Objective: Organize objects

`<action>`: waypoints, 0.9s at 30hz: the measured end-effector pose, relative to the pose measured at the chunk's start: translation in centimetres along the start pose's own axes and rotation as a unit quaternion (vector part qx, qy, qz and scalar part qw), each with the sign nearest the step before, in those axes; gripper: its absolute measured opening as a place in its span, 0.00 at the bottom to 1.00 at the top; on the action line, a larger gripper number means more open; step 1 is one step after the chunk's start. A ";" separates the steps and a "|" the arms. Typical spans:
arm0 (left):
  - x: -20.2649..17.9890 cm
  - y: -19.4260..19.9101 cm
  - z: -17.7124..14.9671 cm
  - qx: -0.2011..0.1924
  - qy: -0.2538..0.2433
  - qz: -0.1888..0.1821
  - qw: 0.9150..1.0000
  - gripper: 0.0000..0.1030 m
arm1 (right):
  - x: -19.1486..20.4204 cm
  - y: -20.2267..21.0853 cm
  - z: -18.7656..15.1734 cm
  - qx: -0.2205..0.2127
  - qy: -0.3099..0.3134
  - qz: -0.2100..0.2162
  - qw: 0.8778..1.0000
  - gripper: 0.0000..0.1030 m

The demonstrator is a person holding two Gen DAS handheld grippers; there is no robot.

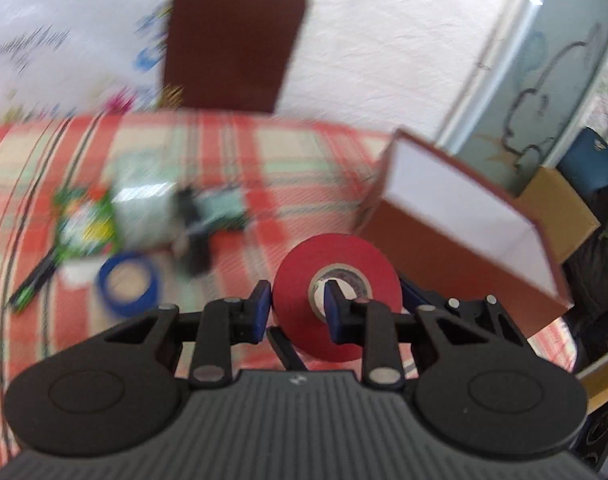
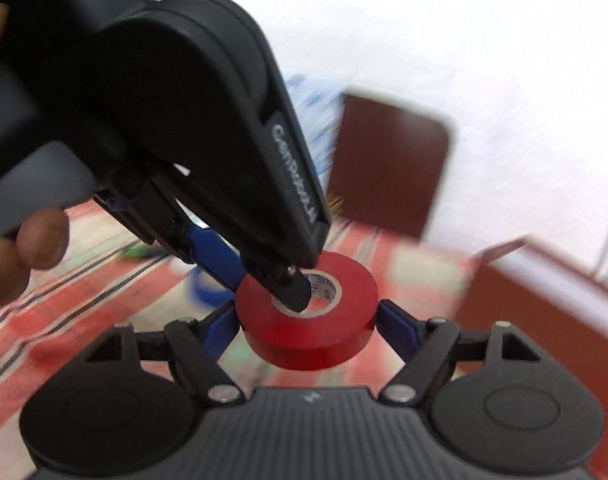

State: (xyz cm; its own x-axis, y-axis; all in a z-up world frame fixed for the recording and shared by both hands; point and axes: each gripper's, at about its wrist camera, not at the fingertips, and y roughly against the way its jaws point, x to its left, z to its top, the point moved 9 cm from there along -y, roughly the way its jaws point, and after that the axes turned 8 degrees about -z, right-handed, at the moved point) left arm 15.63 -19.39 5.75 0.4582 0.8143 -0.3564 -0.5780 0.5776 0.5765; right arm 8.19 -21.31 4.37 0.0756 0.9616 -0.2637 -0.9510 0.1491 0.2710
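A red tape roll (image 1: pixel 336 264) hangs in the air above the red checked cloth (image 1: pixel 288 160), held from two sides. My left gripper (image 1: pixel 296 302) is shut on the roll's wall, with one finger inside the core and the other outside. In the right wrist view the left gripper (image 2: pixel 264 288) comes down from the upper left onto the red tape roll (image 2: pixel 308 320). My right gripper (image 2: pixel 308 318) clamps the roll across its outer rim, with a blue pad touching each side. A blue tape roll (image 1: pixel 130 284) lies on the cloth to the left.
An open brown box with a white inside (image 1: pixel 456 208) stands at the right, with a cardboard box (image 1: pixel 560 208) behind it. A blurred green packet (image 1: pixel 84 220), a pen (image 1: pixel 32 284) and other small items lie at the left. A dark brown panel (image 1: pixel 232 40) stands behind. A hand (image 2: pixel 24 248) holds the left gripper.
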 end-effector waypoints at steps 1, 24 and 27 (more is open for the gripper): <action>-1.6 -0.5 1.1 -0.007 -0.018 -0.010 1.000 0.30 | -1.8 -0.1 0.7 -0.009 -0.008 -0.016 1.000 0.75; -10.1 -10.3 3.8 0.023 -0.124 -0.037 0.991 0.41 | -18.5 -5.2 -2.2 0.045 -0.206 -0.092 0.973 0.72; -9.2 -7.9 3.1 0.015 -0.133 -0.017 0.991 0.45 | -16.5 -3.3 -1.6 0.014 -0.193 -0.094 0.977 0.72</action>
State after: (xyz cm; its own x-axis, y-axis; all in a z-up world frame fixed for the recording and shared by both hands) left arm 18.10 -31.66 6.73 0.6413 0.7480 -0.1711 -0.5406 0.5987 0.5911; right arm 9.55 -38.03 6.32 0.3607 0.9310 0.0564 -0.9013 0.3323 0.2780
